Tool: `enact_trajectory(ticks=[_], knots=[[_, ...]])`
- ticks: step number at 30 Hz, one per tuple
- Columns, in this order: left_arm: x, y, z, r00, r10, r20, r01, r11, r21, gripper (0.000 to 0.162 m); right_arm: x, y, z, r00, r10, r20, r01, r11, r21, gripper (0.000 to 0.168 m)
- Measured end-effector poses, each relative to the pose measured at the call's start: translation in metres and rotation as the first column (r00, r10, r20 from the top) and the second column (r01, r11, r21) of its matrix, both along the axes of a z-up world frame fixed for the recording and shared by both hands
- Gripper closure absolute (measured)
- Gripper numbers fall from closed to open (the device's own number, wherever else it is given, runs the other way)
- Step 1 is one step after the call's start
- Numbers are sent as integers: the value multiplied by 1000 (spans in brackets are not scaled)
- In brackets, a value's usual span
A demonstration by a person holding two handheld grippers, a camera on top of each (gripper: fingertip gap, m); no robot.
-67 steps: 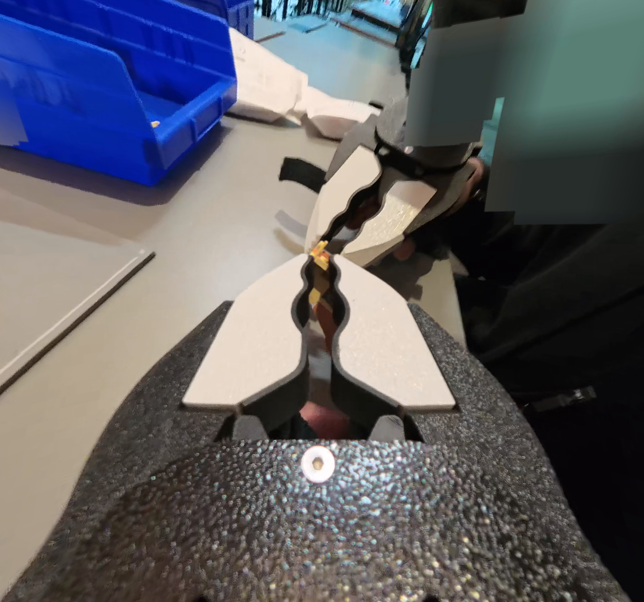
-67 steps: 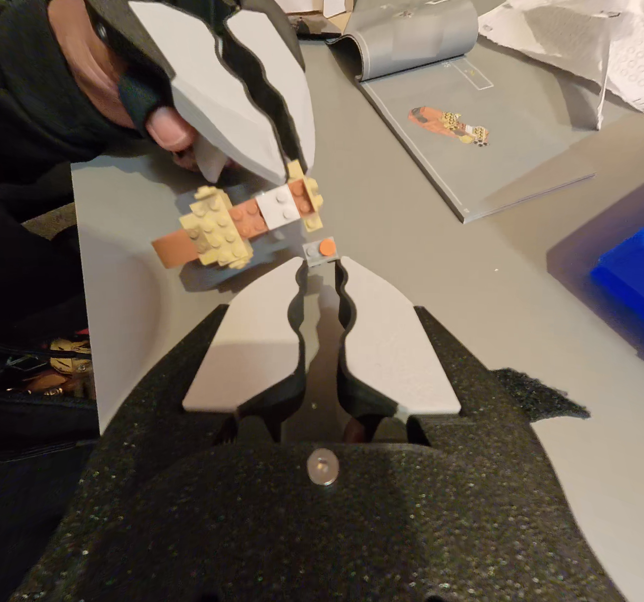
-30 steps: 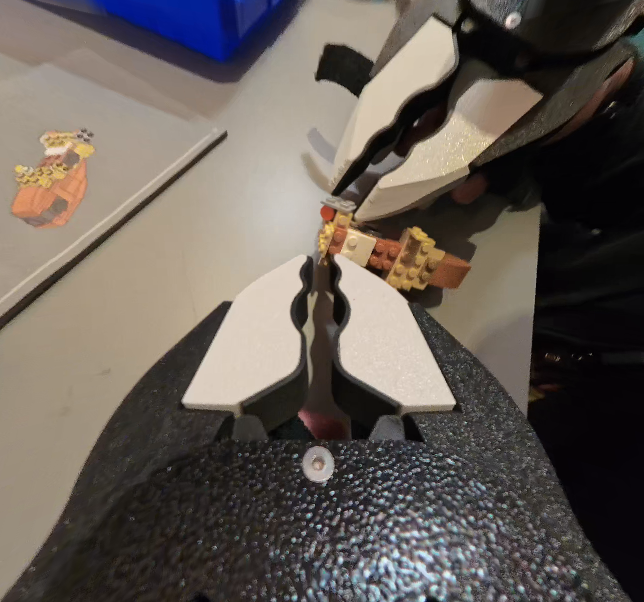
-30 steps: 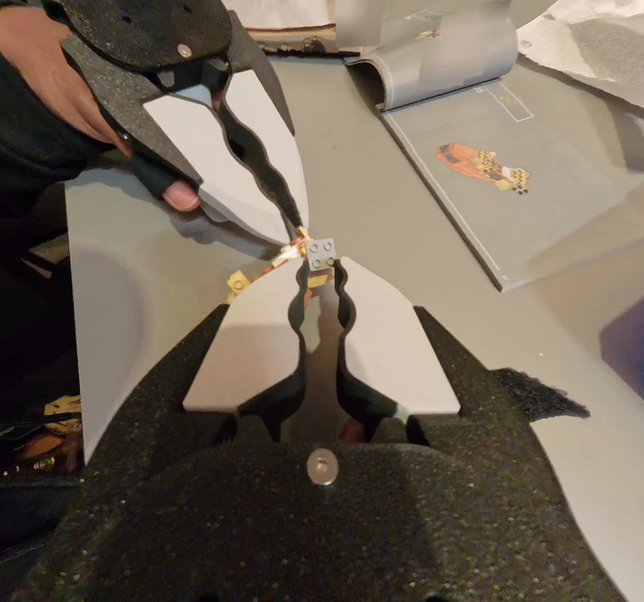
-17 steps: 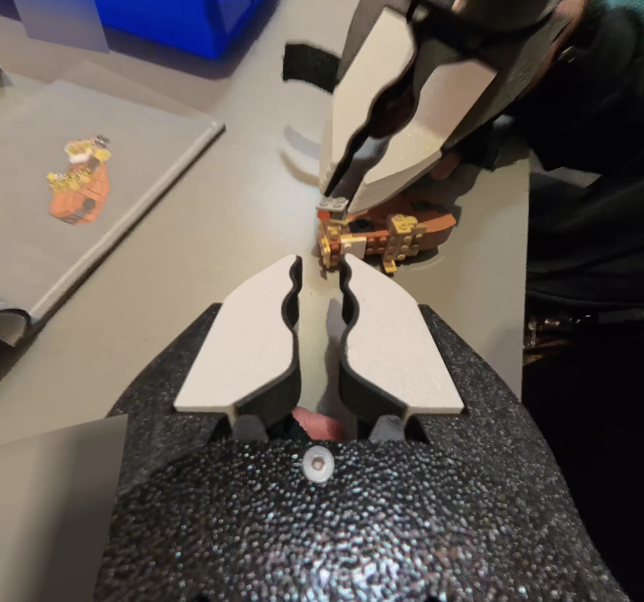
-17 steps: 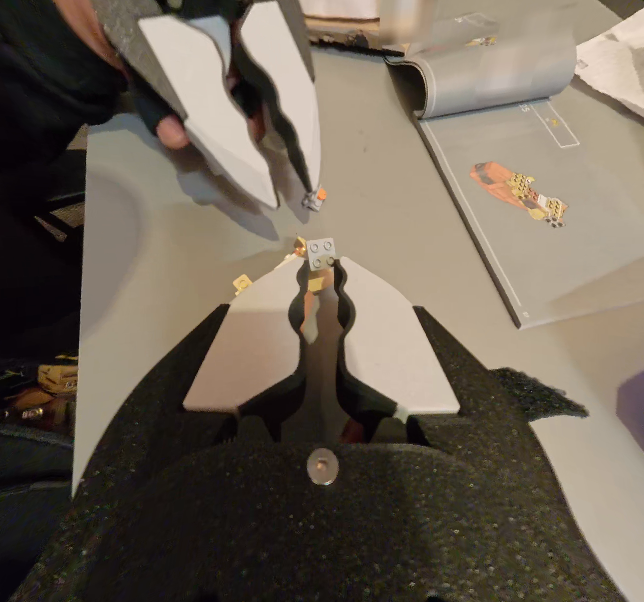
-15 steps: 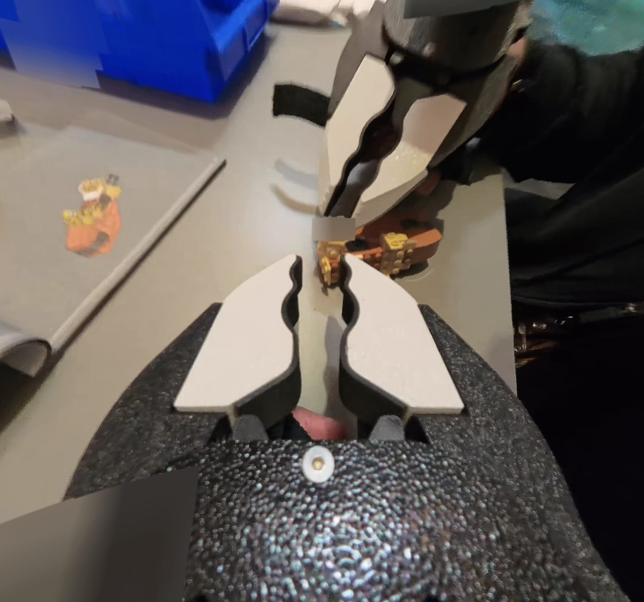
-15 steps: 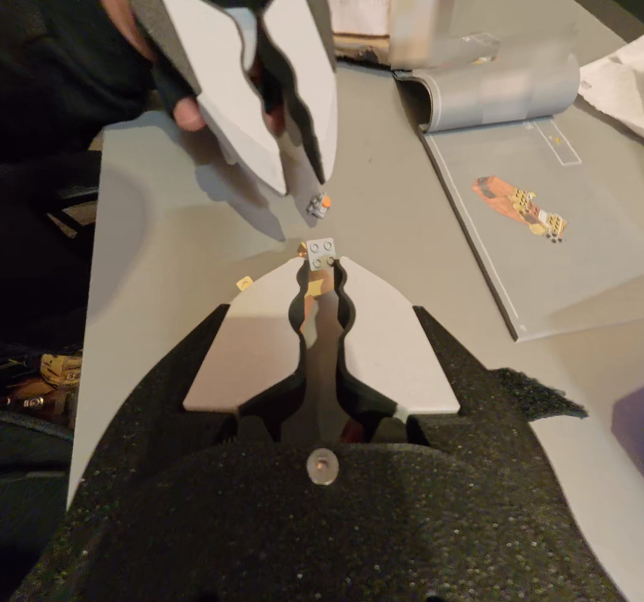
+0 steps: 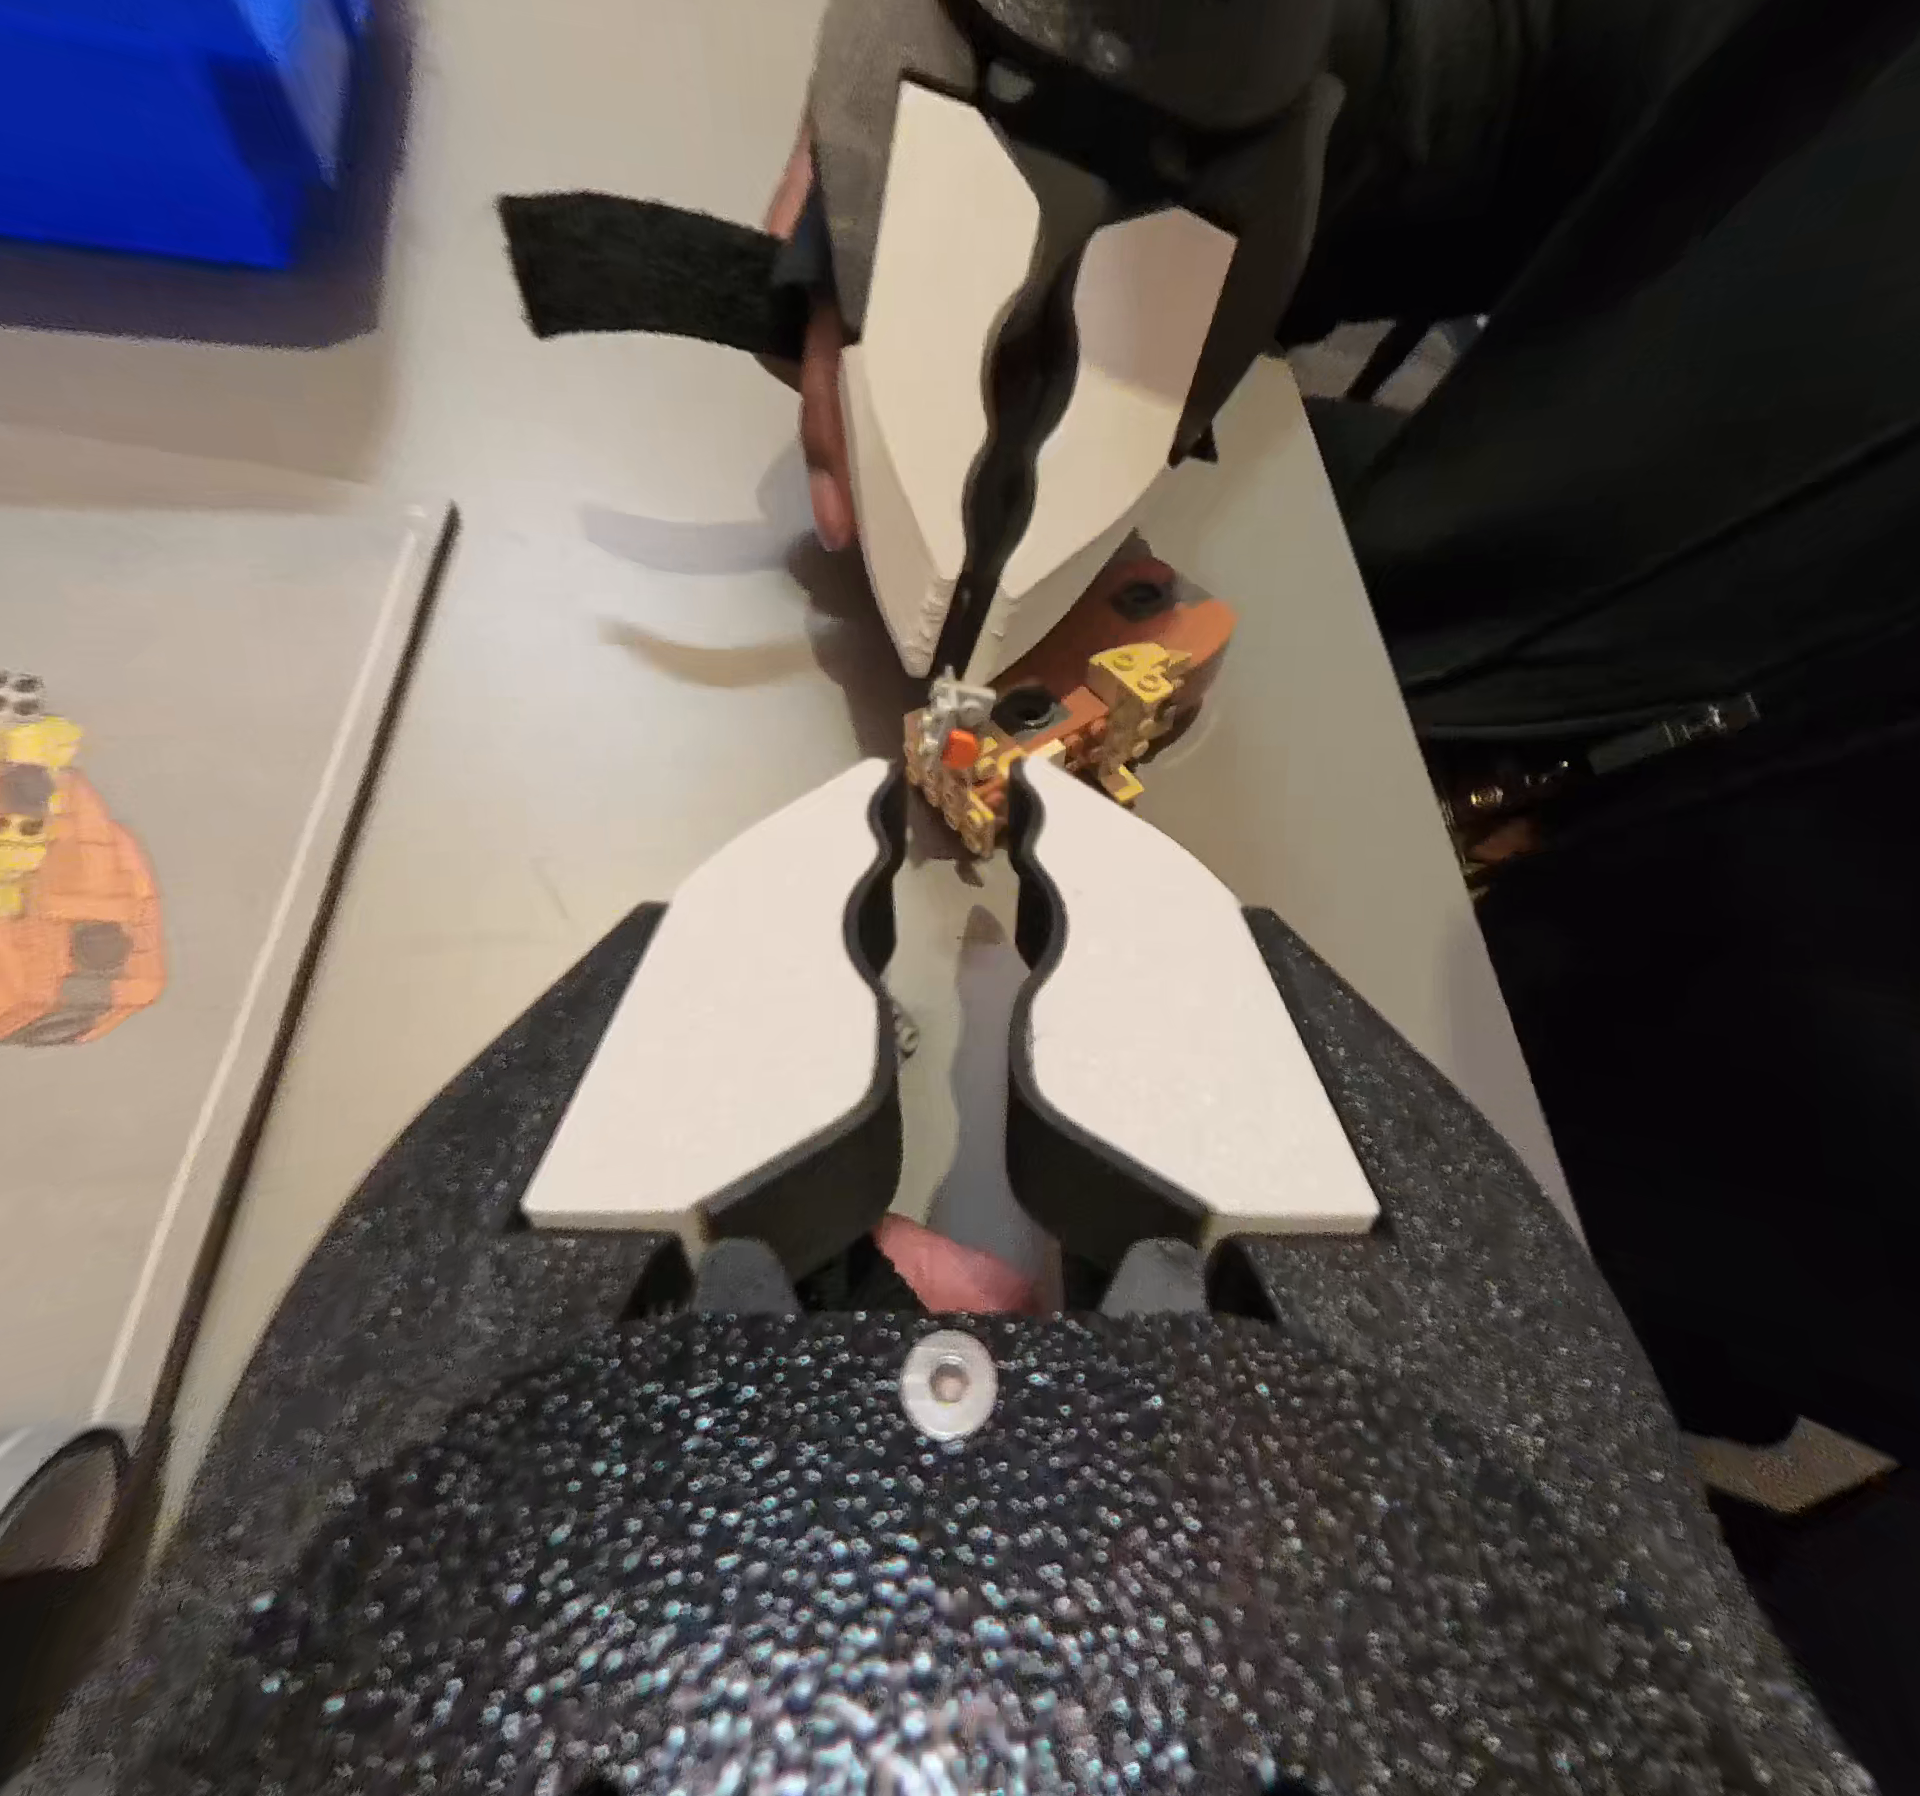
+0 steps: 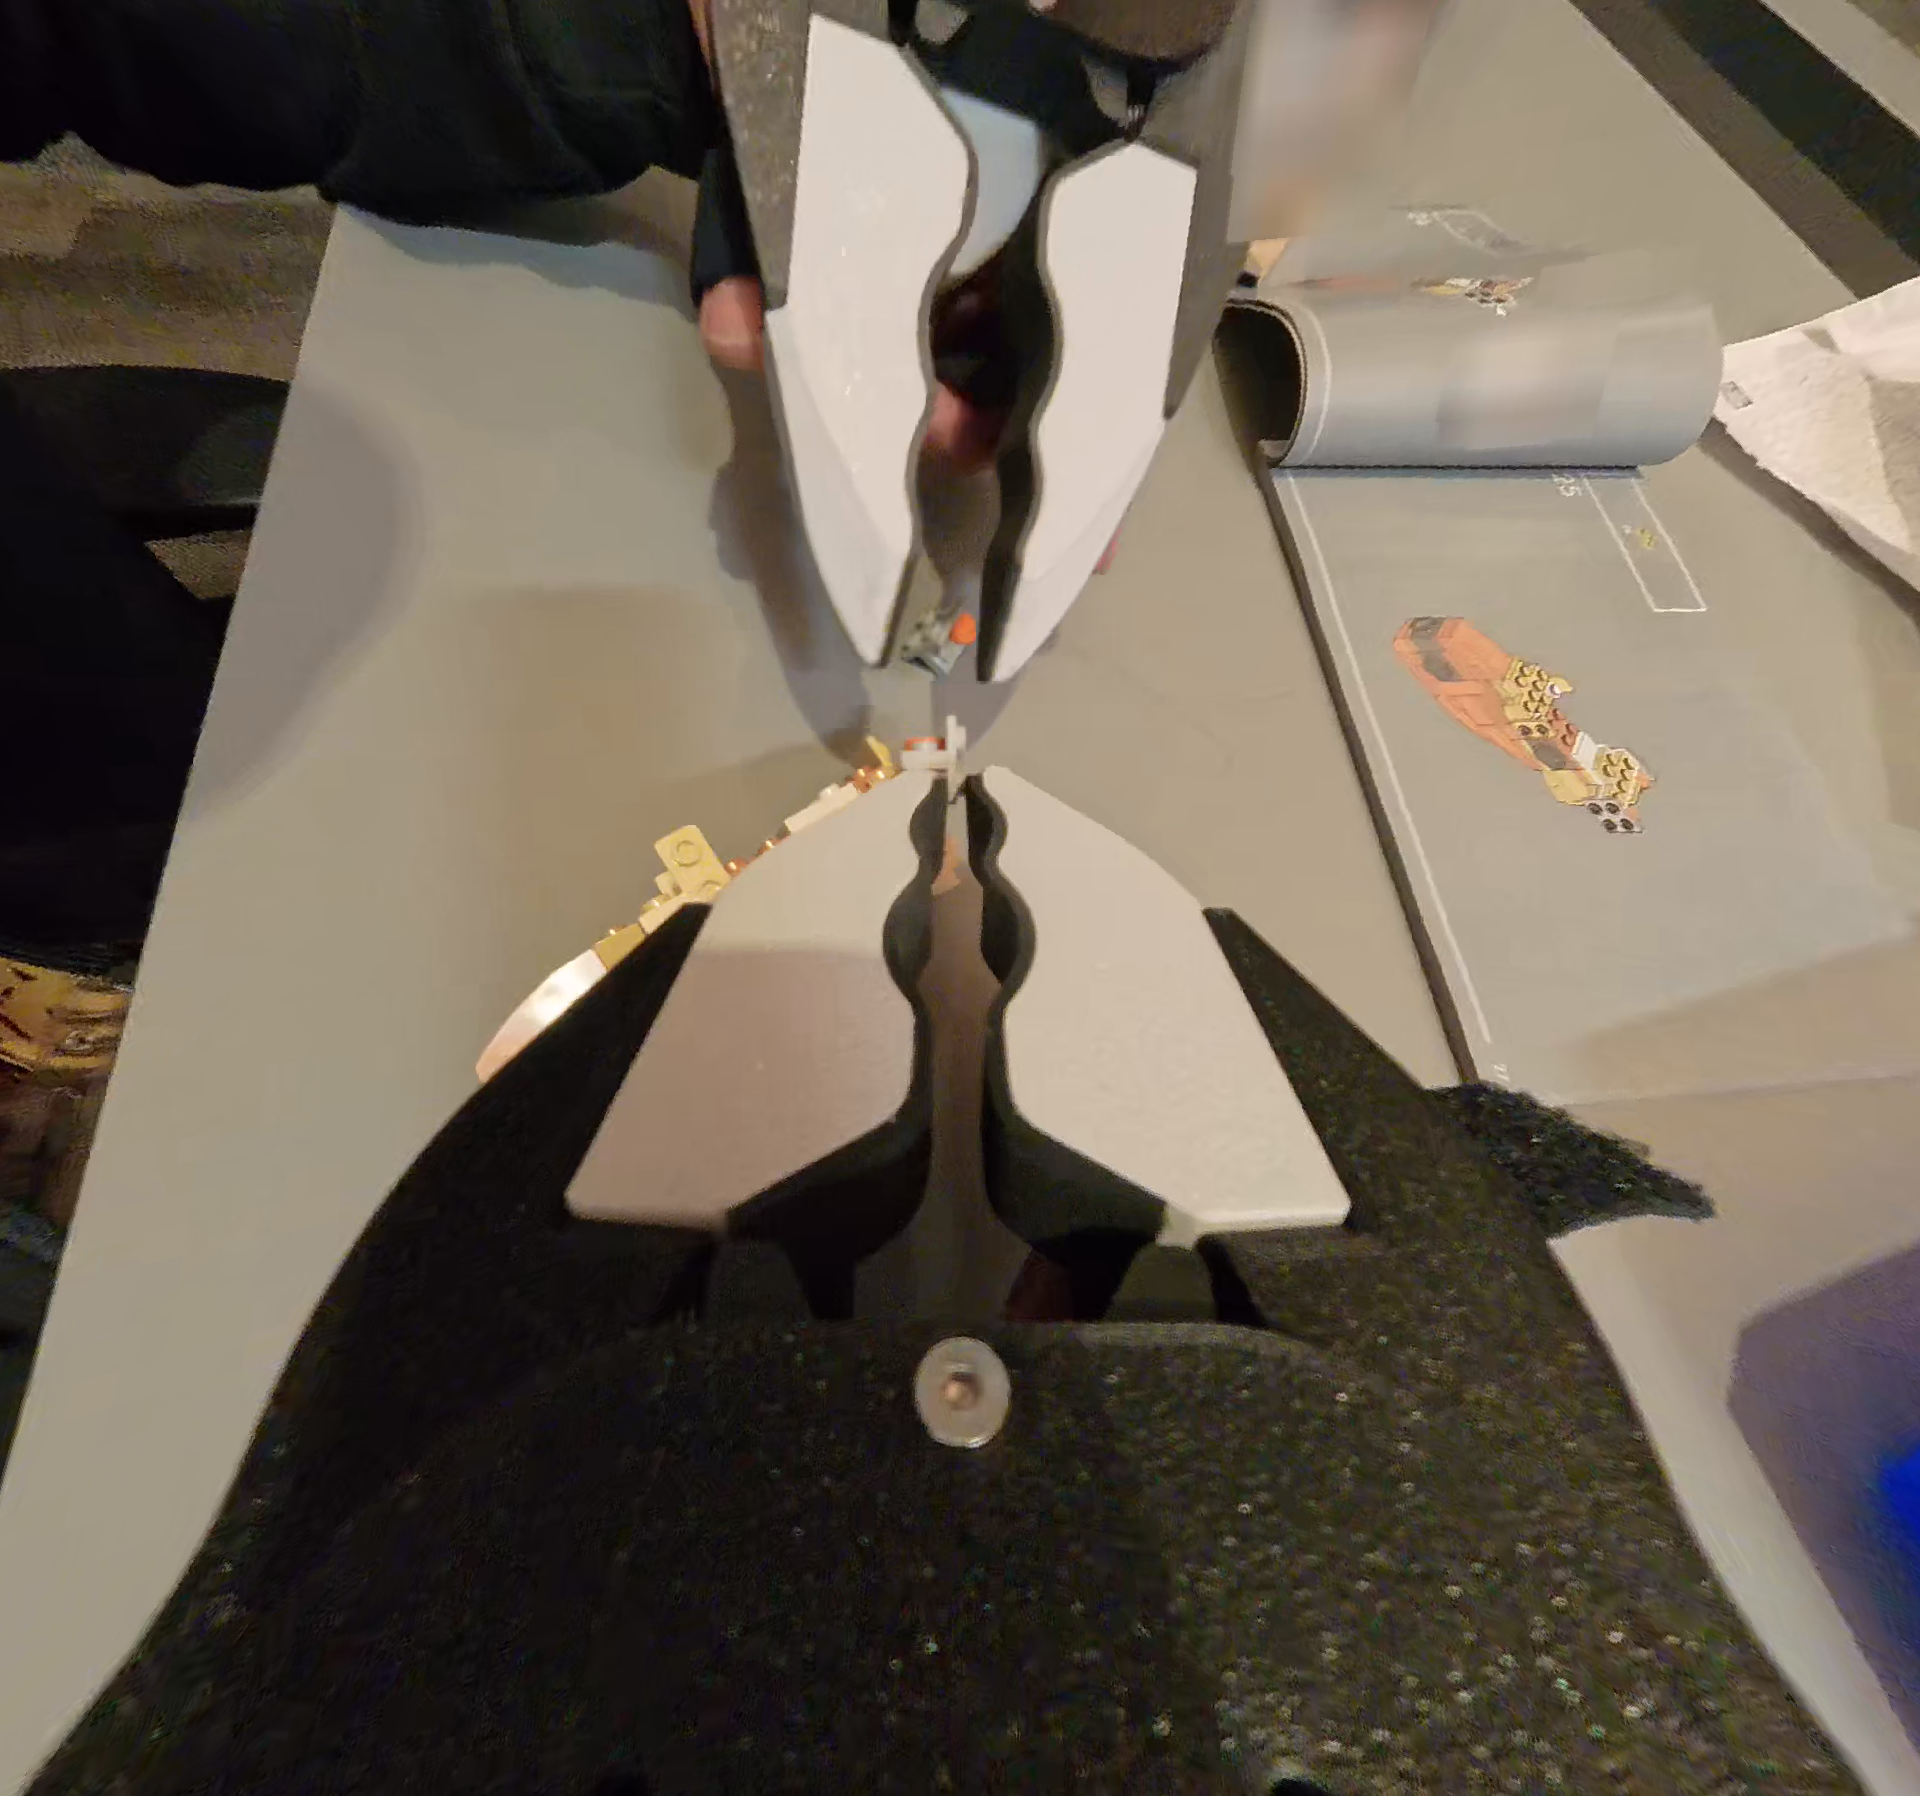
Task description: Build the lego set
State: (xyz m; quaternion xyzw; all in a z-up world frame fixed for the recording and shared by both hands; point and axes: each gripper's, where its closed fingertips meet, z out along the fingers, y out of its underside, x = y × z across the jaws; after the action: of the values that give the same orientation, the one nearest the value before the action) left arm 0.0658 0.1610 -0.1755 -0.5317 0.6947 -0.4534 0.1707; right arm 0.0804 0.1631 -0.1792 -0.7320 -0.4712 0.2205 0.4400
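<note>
Right fingers (image 10: 932, 801) pinched on a small grey plate (image 10: 940, 752), left fingers (image 9: 883, 790) parted beside the orange-and-tan lego model (image 9: 1023, 744).

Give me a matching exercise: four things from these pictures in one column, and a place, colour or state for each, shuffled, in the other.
1. blue bin
2. instruction booklet
3. small grey piece
4. lego model

A. orange-brown and tan
B. pinched in the jaws of the right gripper
C. lying open
D. top left of the left wrist view

Pairs: 1-D, 2-C, 3-B, 4-A
</note>
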Motion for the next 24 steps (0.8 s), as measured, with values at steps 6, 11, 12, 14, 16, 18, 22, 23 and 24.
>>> enact_trajectory(ticks=[6,11,12,14,16,18,22,23,24], knots=[[8,4,-8,997,-64,-36,67,996,67,148,-3,3,3,1000,7,0,-7,998,57,165],[10,1,-10,990,-140,15,136,979,154,160,-5,6,10,999,-2,-46,6,996,88,165],[10,2,-10,989,-141,31,134,975,176,160,-5,6,10,999,-3,-48,7,996,86,165],[10,2,-11,989,-139,45,127,971,202,160,-5,6,8,999,-4,-47,8,996,85,165],[10,5,-13,990,-126,55,109,964,244,160,-5,6,6,999,-6,-37,9,996,85,165],[10,6,-13,991,-114,65,91,954,286,161,-5,5,6,1000,-14,-19,15,996,89,165],[8,13,-9,995,-34,91,-2,932,363,161,2,5,5,997,-75,26,72,993,91,162],[7,15,-8,995,0,102,-40,921,387,161,6,4,5,994,-106,33,103,991,81,161],[6,17,-6,992,40,116,-85,907,413,161,10,2,6,988,-147,39,144,987,66,159]])
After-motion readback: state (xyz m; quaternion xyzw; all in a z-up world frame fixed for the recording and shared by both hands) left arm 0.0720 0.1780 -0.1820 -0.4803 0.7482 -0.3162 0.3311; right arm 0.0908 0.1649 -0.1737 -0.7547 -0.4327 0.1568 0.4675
